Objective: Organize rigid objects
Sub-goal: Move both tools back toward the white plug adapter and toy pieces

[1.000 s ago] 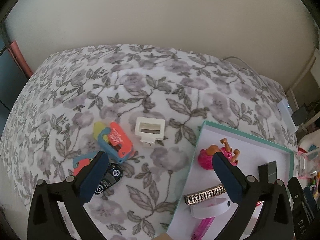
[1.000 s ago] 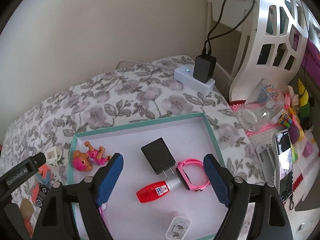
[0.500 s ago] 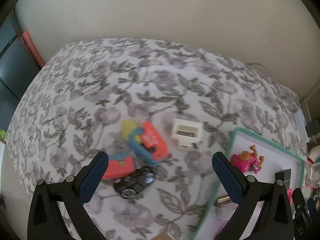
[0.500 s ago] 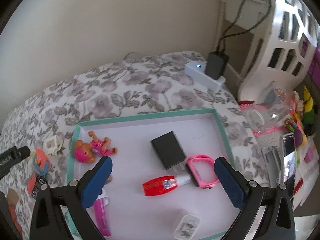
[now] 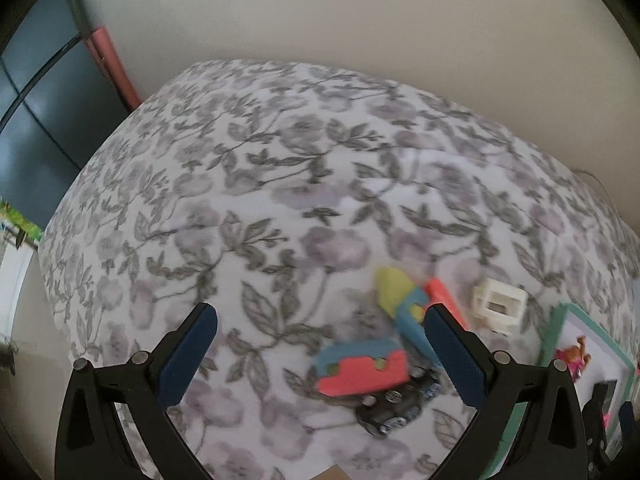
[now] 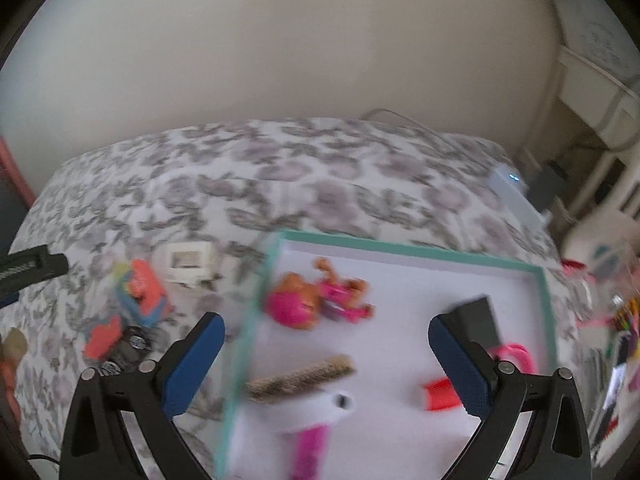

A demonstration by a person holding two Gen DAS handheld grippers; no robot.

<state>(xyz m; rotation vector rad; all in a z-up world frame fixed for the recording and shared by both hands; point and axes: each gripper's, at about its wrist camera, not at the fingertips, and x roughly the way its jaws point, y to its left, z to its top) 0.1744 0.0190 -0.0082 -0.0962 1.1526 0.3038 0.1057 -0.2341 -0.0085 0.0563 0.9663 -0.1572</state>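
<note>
Two grippers you hold, left gripper [image 5: 320, 356] and right gripper [image 6: 326, 358], jaws spread and empty, doll [image 6: 316, 300] near teal tray's [image 6: 416, 250] left edge, toy car [image 5: 396, 404] on floral bedspread [image 5: 280, 200] outside it.

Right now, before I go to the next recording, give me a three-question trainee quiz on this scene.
1. True or false: the pink doll lies inside the teal-rimmed tray.
2. Which lies outside the tray: A) black charger, B) white square piece, C) patterned bar?
3. Fill in: the right gripper is ___ and holds nothing.

Key: 1 true; 2 B; 3 open.
</note>
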